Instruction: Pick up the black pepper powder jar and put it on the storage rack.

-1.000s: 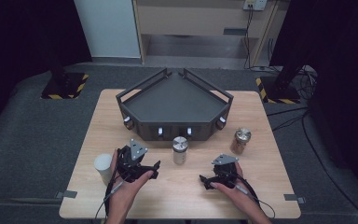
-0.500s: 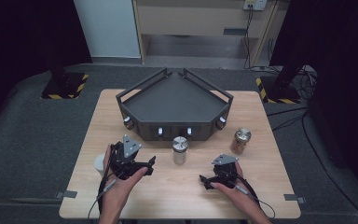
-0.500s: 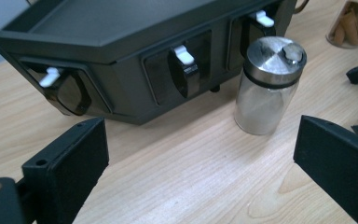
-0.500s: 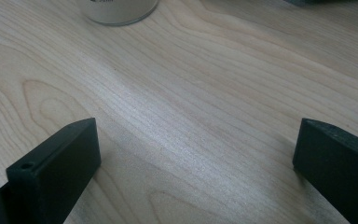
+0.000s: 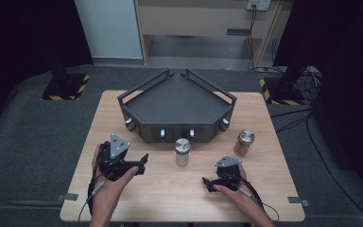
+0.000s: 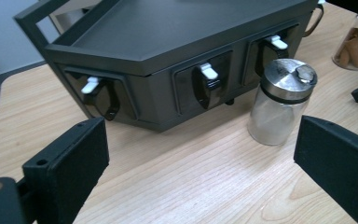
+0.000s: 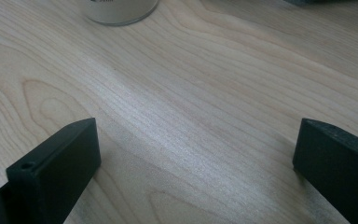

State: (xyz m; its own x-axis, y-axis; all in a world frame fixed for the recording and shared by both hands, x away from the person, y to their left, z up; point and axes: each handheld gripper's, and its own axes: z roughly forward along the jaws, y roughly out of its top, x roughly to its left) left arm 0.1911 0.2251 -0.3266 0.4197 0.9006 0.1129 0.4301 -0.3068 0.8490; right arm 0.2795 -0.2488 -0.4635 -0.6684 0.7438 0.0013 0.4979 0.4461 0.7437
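Note:
My left gripper (image 5: 142,164) stands open near the table's front left, jaws pointing right. In the left gripper view the left gripper (image 6: 200,186) has nothing between its jaws; beyond them stands a clear glass jar (image 6: 282,102) with a silver lid. That jar (image 5: 182,152) sits just in front of the black tray unit (image 5: 177,106). My right gripper (image 5: 209,184) rests open at the front right, jaws pointing left. In the right gripper view the right gripper (image 7: 193,172) has bare wood between its jaws.
A second jar (image 5: 244,143) with brown sticks inside (image 6: 356,44) stands right of the clear one. The black unit's front (image 6: 168,88) carries three white-tipped knobs. A white container's base (image 7: 119,11) shows at the top of the right gripper view.
My left gripper has shifted to the left and now covers the white cup that stood at the front left. The right gripper and both jars have stayed put.

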